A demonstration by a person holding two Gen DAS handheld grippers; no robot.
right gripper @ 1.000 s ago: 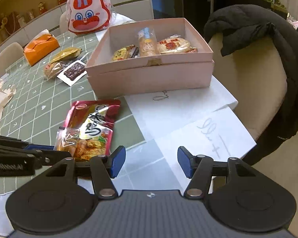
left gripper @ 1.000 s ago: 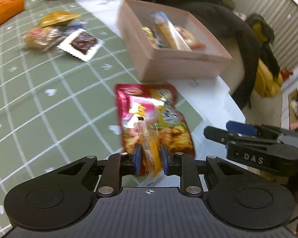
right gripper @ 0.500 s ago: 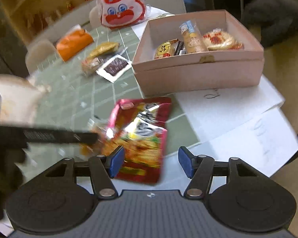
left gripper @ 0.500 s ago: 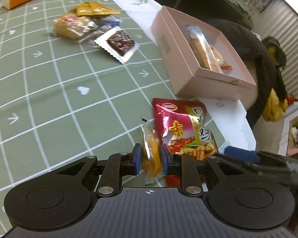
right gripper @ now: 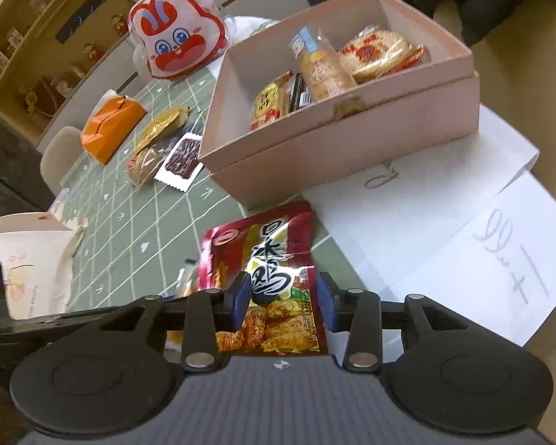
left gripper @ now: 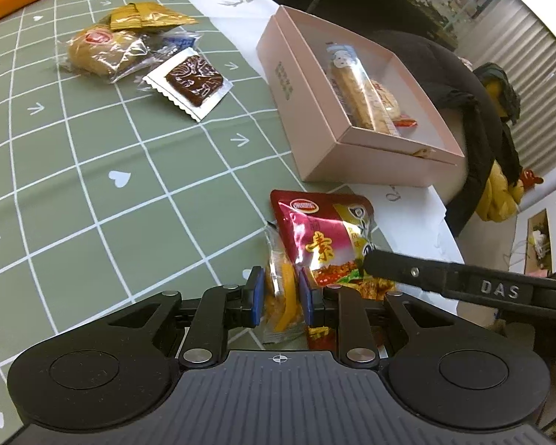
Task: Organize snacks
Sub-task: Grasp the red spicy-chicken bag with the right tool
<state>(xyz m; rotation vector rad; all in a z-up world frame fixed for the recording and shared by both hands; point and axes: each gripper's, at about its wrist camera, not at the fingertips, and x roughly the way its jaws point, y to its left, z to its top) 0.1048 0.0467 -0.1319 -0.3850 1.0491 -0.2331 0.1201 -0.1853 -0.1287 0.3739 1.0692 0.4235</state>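
Observation:
My left gripper is shut on a small clear packet with a yellow snack, held low over the green checked tablecloth. A red snack bag lies beside it; in the right wrist view the red snack bag lies between the fingers of my right gripper, which is open around its lower part. The pink box behind holds several wrapped snacks; it also shows in the left wrist view.
A brown square packet, a bun in clear wrap and a gold packet lie at the back left. An orange box, a rabbit-face bag, a white paper bag and white paper sheets surround them.
My right gripper has moved left and down over the red bag, its fingers narrowing around it. My left gripper has shifted left with the yellow packet, off the red bag.

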